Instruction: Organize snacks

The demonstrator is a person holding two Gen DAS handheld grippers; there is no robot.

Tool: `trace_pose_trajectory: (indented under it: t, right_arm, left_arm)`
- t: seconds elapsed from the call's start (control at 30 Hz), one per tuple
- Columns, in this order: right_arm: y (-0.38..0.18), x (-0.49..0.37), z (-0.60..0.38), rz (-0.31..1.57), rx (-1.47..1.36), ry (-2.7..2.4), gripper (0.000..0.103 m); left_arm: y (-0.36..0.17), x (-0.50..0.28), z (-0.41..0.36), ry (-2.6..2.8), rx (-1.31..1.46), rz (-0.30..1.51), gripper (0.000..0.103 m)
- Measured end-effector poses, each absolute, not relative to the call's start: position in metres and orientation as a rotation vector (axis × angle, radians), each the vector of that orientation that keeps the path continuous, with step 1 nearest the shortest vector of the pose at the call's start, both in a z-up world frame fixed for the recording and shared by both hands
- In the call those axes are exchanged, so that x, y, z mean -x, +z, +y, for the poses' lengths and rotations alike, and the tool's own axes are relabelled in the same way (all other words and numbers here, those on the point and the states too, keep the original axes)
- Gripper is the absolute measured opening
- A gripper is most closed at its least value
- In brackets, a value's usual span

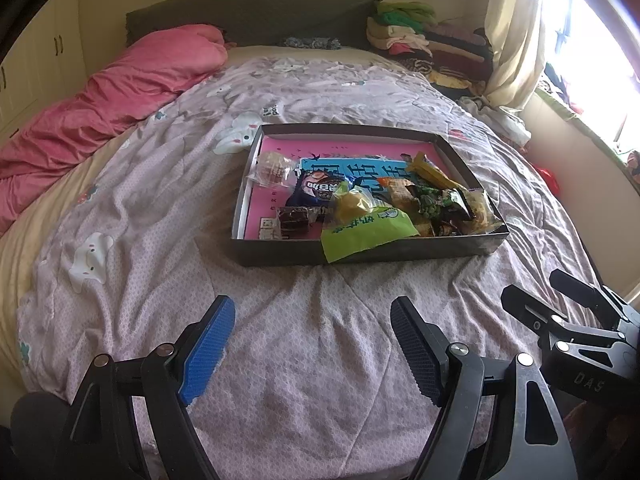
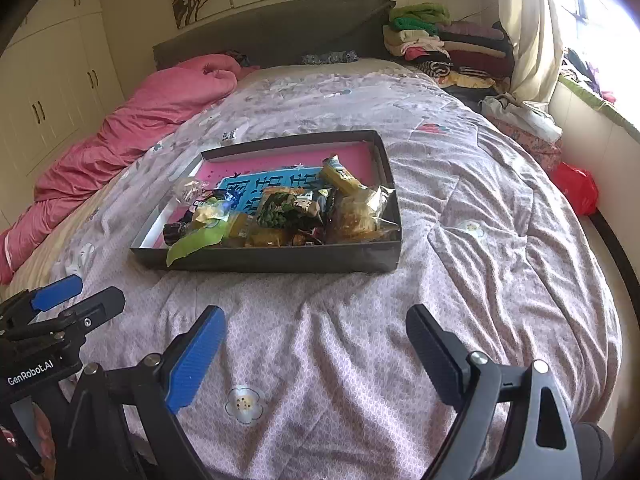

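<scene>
Both the left gripper (image 1: 312,344) and right gripper (image 2: 316,352) have black frames with silver rivets, one blue ribbed pad (image 2: 196,360) and one dark pad (image 2: 434,360), plus white lettering.

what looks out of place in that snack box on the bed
The light green plastic snack packet droops over the near wall of the shallow dark cardboard box instead of lying inside. The other snacks are heaped toward one end, leaving the far pink floor bare.
</scene>
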State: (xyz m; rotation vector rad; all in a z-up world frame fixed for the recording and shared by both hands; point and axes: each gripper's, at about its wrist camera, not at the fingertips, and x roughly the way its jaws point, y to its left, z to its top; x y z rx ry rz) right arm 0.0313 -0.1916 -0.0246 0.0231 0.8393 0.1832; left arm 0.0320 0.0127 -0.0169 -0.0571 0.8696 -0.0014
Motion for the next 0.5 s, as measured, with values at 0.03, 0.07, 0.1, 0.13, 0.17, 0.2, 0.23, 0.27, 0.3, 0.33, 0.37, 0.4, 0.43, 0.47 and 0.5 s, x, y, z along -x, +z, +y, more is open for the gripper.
trace_pose_trajectory:
  t: [0.03, 0.07, 0.1, 0.13, 0.17, 0.2, 0.23, 0.27, 0.3, 0.33, 0.37, 0.4, 0.43, 0.47, 0.5]
  right_arm:
    - [-0.0251, -0.0314, -0.1913, 0.841, -0.021, 0.183, 0.092]
    - [-0.0253, -0.0313, -0.191, 0.842, -0.02, 0.183, 0.092]
    - [-0.0254, -0.0318, -0.1913, 0.842, -0.021, 0.183, 0.092]
    - [-0.0254, -0.0318, -0.1913, 0.842, -0.022, 0.182, 0.092]
    - [-0.0257, -0.0319, -0.1912, 0.842, -0.022, 0.182, 0.092]
    - [-0.0254, -0.0318, -0.1914, 0.842, -0.022, 0.182, 0.092]
    - [-0.0254, -0.0319, -0.1914, 0.842, -0.022, 0.183, 0.092]
    - [-0.026, -0.0319, -0.191, 0.844, -0.022, 0.181, 0.092]
    - [-0.0261, -0.0324, -0.1915, 0.844, -0.022, 0.181, 0.092]
    - [-0.027, -0.0321, -0.1914, 0.845, -0.023, 0.181, 0.092]
    - [-0.0275, -0.032, -0.1914, 0.846, -0.023, 0.18, 0.092]
    - [-0.028, -0.032, -0.1917, 0.847, -0.024, 0.181, 0.092]
    - [-0.0284, -0.032, -0.1915, 0.848, -0.023, 0.181, 0.092]
    - [-0.0287, -0.0317, -0.1912, 0.848, -0.023, 0.181, 0.092]
    - [-0.0285, -0.032, -0.192, 0.848, -0.023, 0.181, 0.092]
  left_arm:
    - [-0.0165, -0.0323, 0.0128, 0.0, 0.056, 0.869, 0.081]
    - [-0.0166, -0.0326, 0.0128, 0.001, 0.055, 0.869, 0.081]
    - [-0.0167, -0.0328, 0.0126, 0.0, 0.055, 0.871, 0.081]
    - [-0.0168, -0.0326, 0.0131, 0.0, 0.057, 0.872, 0.081]
    - [-0.0169, -0.0328, 0.0135, 0.0, 0.057, 0.874, 0.081]
    - [-0.0172, -0.0329, 0.014, 0.002, 0.058, 0.875, 0.081]
    - [-0.0173, -0.0332, 0.0143, 0.003, 0.059, 0.875, 0.081]
    - [-0.0172, -0.0333, 0.0145, 0.004, 0.059, 0.876, 0.081]
    - [-0.0172, -0.0332, 0.0147, 0.005, 0.059, 0.875, 0.081]
    - [-0.017, -0.0334, 0.0152, 0.006, 0.06, 0.876, 0.081]
    - [-0.0171, -0.0337, 0.0156, 0.007, 0.061, 0.875, 0.081]
    - [-0.0175, -0.0335, 0.015, 0.007, 0.06, 0.875, 0.081]
    - [-0.0177, -0.0337, 0.0156, 0.009, 0.06, 0.876, 0.081]
    - [-0.0183, -0.034, 0.0164, 0.01, 0.062, 0.877, 0.081]
    - [-0.0186, -0.0342, 0.0171, 0.013, 0.063, 0.879, 0.081]
